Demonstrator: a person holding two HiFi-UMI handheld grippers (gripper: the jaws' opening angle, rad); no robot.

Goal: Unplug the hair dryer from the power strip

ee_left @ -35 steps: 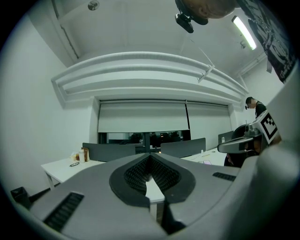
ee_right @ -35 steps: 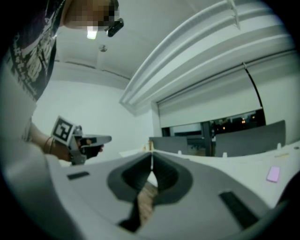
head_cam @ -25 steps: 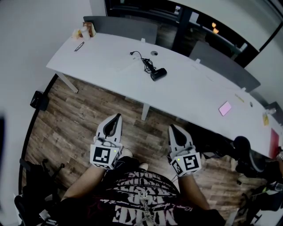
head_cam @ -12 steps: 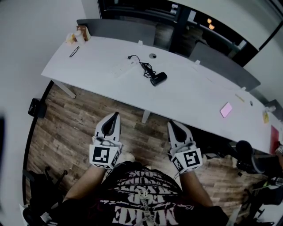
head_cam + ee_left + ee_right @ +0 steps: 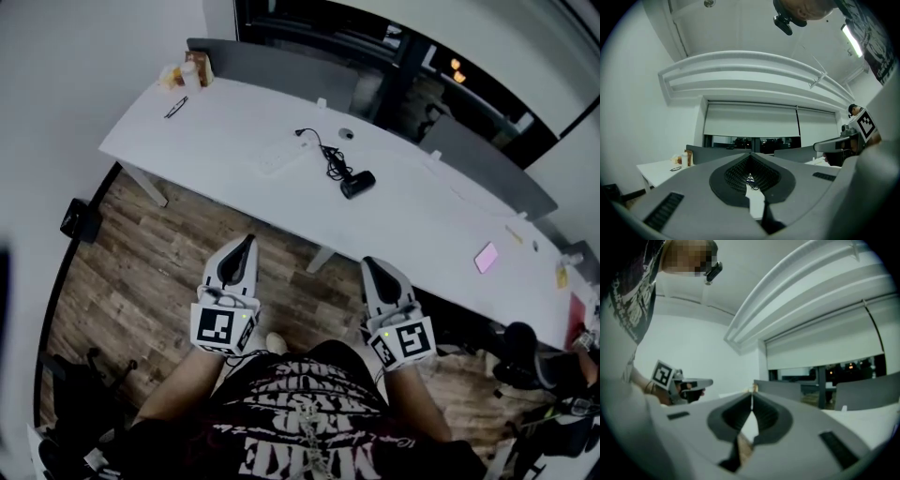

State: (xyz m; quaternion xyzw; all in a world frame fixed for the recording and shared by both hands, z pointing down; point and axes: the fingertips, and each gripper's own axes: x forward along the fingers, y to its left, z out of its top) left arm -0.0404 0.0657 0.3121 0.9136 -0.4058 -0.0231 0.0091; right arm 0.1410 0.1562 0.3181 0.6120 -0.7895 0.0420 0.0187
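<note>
Hair dryer (image 5: 358,184) lies on the white table (image 5: 234,122). My left gripper (image 5: 247,245) and right gripper (image 5: 368,266) are both closed, empty.

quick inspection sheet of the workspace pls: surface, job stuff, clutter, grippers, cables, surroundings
surface: long white table.
job's things: black hair dryer lying mid-table; power strip can't be made out clearly.
clutter: small containers at the far left corner; a dark slim item near them; a pink flat item toward the right.
grippers: left hand-held gripper and right hand-held gripper both shut, nothing between the jaws, held over the floor short of the table.
cables: black cord bunched beside the dryer, running toward the far edge.
surroundings: wood floor; grey divider panels behind the table.
</note>
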